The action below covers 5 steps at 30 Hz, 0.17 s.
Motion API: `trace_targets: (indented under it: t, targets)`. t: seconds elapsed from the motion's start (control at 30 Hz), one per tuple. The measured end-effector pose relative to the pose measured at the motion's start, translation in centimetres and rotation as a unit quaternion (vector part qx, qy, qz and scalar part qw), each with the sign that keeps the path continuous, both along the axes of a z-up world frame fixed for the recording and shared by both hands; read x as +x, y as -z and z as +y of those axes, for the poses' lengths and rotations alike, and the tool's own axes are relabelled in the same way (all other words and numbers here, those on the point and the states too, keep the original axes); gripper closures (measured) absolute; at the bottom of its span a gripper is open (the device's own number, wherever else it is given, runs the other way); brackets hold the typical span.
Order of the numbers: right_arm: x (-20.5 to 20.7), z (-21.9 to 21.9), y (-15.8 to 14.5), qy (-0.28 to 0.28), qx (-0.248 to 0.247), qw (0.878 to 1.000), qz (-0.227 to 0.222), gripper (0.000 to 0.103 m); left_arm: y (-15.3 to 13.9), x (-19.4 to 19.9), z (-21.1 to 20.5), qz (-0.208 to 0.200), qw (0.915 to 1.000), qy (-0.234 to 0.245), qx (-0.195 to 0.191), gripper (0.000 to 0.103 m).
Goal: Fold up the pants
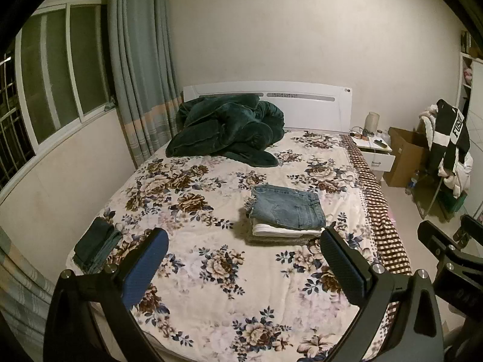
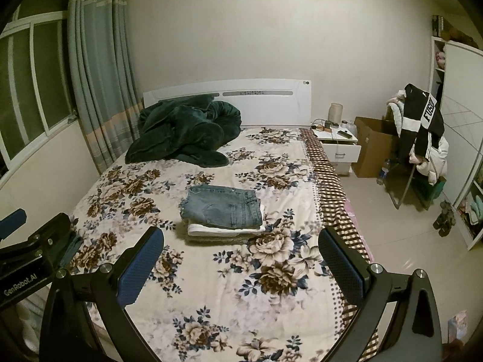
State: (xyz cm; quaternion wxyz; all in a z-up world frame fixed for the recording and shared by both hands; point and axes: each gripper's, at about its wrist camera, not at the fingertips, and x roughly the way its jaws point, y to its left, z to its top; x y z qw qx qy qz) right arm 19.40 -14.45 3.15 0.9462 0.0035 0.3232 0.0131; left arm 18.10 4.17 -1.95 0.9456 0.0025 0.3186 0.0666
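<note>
Folded denim pants (image 1: 286,208) atop stack

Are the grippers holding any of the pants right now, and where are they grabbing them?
Nothing is held. The left gripper and right gripper are both open above the bed, and the folded jeans lie untouched on their stack.

stack (image 1: 285,217) mid-bed (image 1: 211,271) | blanket (image 1: 226,129) behind, by headboard (image 1: 302,102) | nightstand (image 1: 375,150) right of bed | folded cloth (image 1: 96,249) left edge
</note>
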Motion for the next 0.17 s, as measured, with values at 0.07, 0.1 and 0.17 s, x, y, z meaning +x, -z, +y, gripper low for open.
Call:
trace_targets:
  t: [0.07, 0.1, 0.17]
  targets:
    - [-0.03, 0.00, 0.03, 0.001, 0.000, 1.000, -0.001, 0.000, -0.14, -0.19, -0.02, -0.001, 1.0000, 0.001, 0.000, 0.000]
    - [-0.07, 0.11, -0.06, 0.001, 0.000, 1.000, 0.000, 0.000, -0.15, -0.19, -0.04, -0.001, 1.0000, -0.001, 0.001, 0.000]
    - [-0.06, 0.10, -0.06, 0.001, 0.000, 1.000, 0.001, 0.000, -0.14, -0.14, -0.03, -0.001, 1.0000, 0.000, 0.000, 0.000]
